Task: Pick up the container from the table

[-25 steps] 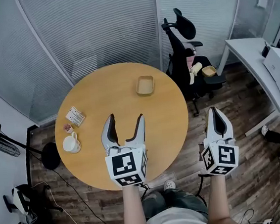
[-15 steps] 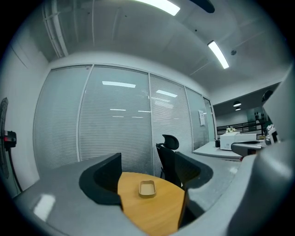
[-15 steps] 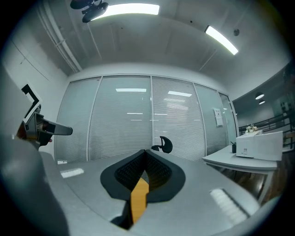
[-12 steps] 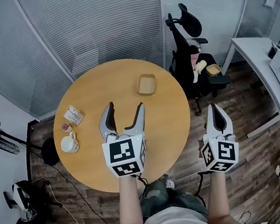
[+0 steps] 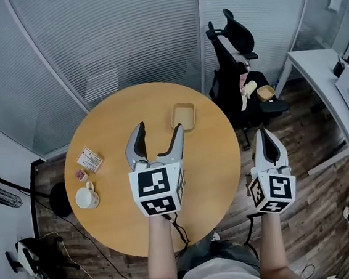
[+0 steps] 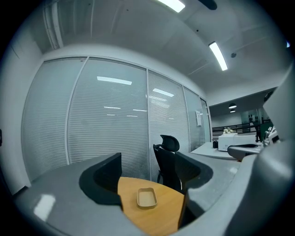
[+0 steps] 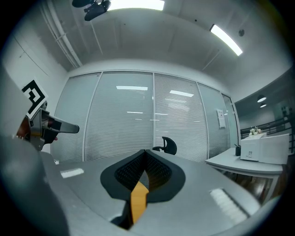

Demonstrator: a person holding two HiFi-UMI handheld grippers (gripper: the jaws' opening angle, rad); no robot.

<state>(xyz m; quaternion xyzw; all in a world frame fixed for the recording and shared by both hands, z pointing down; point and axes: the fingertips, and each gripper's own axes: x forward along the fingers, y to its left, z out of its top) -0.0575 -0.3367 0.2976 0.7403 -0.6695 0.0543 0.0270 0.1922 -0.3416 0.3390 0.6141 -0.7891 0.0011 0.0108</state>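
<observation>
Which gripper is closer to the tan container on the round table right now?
Left. The left gripper hovers over the table, jaws open, just short of the tan container, which its own view frames between them. The right gripper, shut, is beyond the table's edge, farther right.

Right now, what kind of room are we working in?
Probably an office meeting room: slatted glass partition walls, a black office chair beside the round wooden table, and a white desk off to the right.

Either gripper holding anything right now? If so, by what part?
Nothing held. Left gripper is open, with the container untouched on the table ahead of it. Right gripper is shut, empty.
</observation>
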